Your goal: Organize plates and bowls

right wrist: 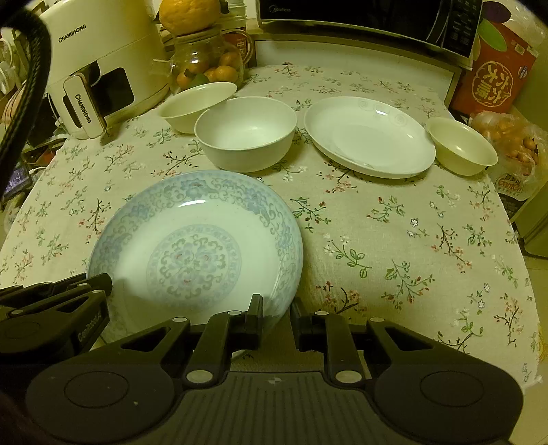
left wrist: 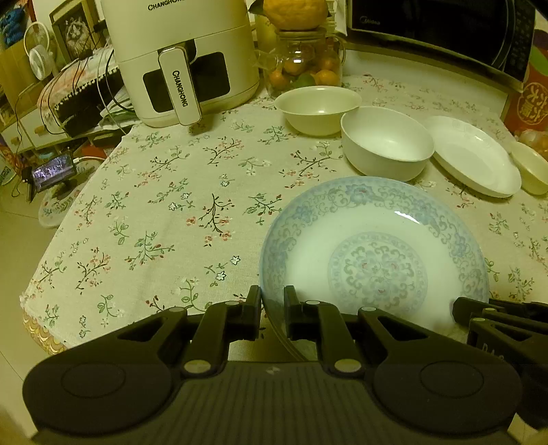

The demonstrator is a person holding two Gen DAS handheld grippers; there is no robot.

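Note:
A blue-patterned plate [left wrist: 373,246] [right wrist: 195,246] sits near the front of the table. My left gripper [left wrist: 272,301] is shut on its near-left rim. My right gripper [right wrist: 276,309] is shut on its near-right rim. Behind it stand a large white bowl [left wrist: 387,143] [right wrist: 246,133], a cream bowl [left wrist: 316,107] [right wrist: 197,102], a plain white plate [left wrist: 474,155] [right wrist: 370,137] and a small cream bowl [left wrist: 529,167] [right wrist: 460,145]. Whether the patterned plate is lifted off the cloth I cannot tell.
A floral tablecloth [left wrist: 164,205] [right wrist: 394,239] covers the table. A white air fryer [left wrist: 181,58] [right wrist: 99,68], a glass jar of oranges [left wrist: 303,65] [right wrist: 209,65] and a microwave [left wrist: 435,30] [right wrist: 370,17] line the back. A red box [right wrist: 493,68] and a bagged snack [right wrist: 513,154] stand at the right.

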